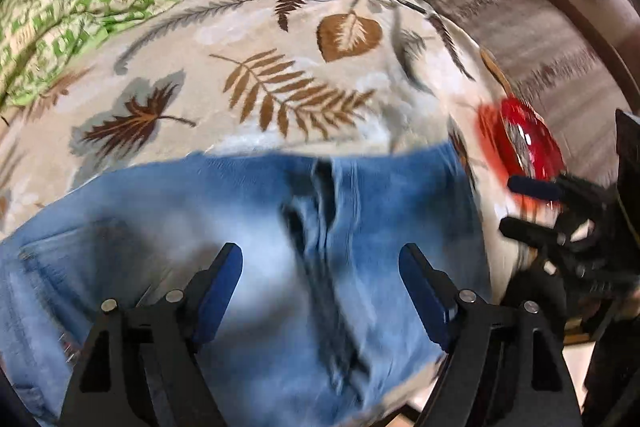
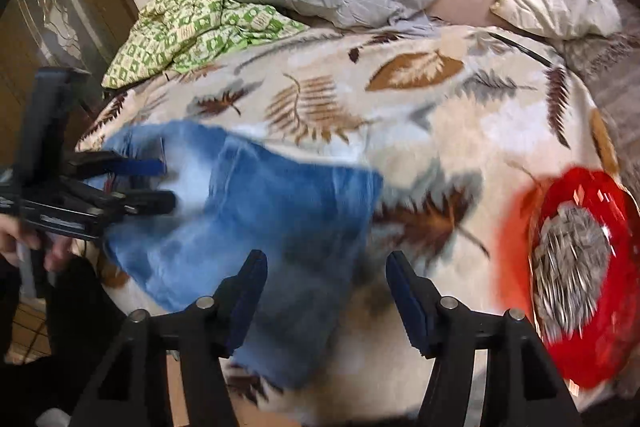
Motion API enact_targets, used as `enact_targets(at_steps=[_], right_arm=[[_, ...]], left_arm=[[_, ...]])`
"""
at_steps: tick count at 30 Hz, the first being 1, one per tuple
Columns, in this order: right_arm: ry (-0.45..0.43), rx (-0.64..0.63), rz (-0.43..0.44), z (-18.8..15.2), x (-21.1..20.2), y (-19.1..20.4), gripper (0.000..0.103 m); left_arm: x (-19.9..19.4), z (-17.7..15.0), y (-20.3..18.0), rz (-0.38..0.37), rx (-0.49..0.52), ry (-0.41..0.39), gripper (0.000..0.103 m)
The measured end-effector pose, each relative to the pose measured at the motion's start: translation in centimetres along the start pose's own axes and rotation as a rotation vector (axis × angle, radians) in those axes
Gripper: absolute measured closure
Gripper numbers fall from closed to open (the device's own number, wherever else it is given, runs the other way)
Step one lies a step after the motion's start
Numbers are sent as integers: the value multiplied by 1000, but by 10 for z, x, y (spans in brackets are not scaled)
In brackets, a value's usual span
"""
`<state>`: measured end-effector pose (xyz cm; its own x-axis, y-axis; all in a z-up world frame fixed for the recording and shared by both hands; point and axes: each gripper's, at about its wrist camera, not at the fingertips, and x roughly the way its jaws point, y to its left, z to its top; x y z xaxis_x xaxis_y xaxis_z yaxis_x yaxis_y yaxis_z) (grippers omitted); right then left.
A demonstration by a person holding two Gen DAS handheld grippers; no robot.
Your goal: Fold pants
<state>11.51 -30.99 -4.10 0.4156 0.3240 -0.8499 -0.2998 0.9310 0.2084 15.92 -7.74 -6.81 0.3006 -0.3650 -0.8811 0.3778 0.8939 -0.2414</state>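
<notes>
The jeans (image 1: 248,267) lie folded into a blue bundle near the front edge of the bed, on the leaf-print blanket (image 1: 280,39). The left gripper (image 1: 320,291) hangs above them with its jaws well apart and nothing between the pads. The right gripper (image 2: 326,295) is likewise spread and empty, poised over the bundle's right-hand end and the bare blanket beside it. Both views are smeared by motion, so fine creases cannot be read.

The step in hand looks like a release after a fold, with the next grasp to be chosen. To do it well, each gripper should clear the denim fully before travelling sideways, so no pad drags a layer out of line. The next pinch should take all layers at an outer edge, both ends together, keeping the seam straight. The red bowl (image 2: 580,267), filled with what look like seeds, sits close by at the blanket's right edge; the right gripper should avoid it.
</notes>
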Motion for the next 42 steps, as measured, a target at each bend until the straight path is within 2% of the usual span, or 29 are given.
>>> enact_targets(at_steps=[2,3,5,6,7,9,11,12,13,15,18,21,23,25,26,27,28,29,31,34,36,38,39,40,42], right_arm=[[19,-3,-10,15,15,-1,38],[36,13,-23,22,25,-2,39],[63,55,-14,30,44,-8,51],[74,87,-11,34,54,-12,63],[86,105,-17,36,62,-15,64],[94,118,-48,38,77,-17,65],[104,112,-63,34,89,-18,65],[98,101,-72,32,91,-17,65],[91,90,-73,30,92,-16,66],[85,106,-56,28,92,-21,66],[76,142,-19,24,92,-28,65],[79,123,-43,26,95,-24,65],[76,96,-72,26,94,-19,63],[71,106,-62,27,91,-19,61],[74,125,-56,26,86,-21,59],[82,153,-46,24,79,-22,59],[77,165,-29,19,71,-22,58],[70,160,-14,15,63,-19,57],[60,126,8,2,46,-10,44],[69,96,27,-22,25,4,44],[92,128,46,-37,22,9,44],[123,134,50,-45,31,13,44],[150,135,31,-48,40,12,44],[180,140,22,-51,49,12,44],[167,115,12,-54,55,13,44]], left_arm=[[11,12,-6,-4,22,-21,22],[19,17,-13,17,61,-27,22],[34,22,-14,58,89,4,22],[46,23,-13,88,86,35,31],[51,24,-10,91,82,50,53],[63,24,-6,102,80,78,60],[62,25,-8,90,121,83,72],[57,28,-9,66,126,87,79],[49,30,-8,26,119,68,82],[34,35,-1,-41,79,34,83],[56,30,10,32,95,114,83],[62,30,13,34,68,110,82],[59,30,10,58,83,103,73],[43,24,9,88,82,76,46],[37,24,11,86,69,71,38],[25,19,10,61,53,58,29],[9,13,9,16,38,36,27],[0,9,10,-9,32,30,27],[-14,-3,6,-37,29,52,26],[-3,-17,5,-32,-28,124,26],[12,-28,9,-72,-102,183,26],[23,-35,9,-104,-137,204,27],[25,-38,7,-103,-135,201,31],[27,-40,4,-100,-122,196,45],[31,-42,-1,-68,-77,199,67]])
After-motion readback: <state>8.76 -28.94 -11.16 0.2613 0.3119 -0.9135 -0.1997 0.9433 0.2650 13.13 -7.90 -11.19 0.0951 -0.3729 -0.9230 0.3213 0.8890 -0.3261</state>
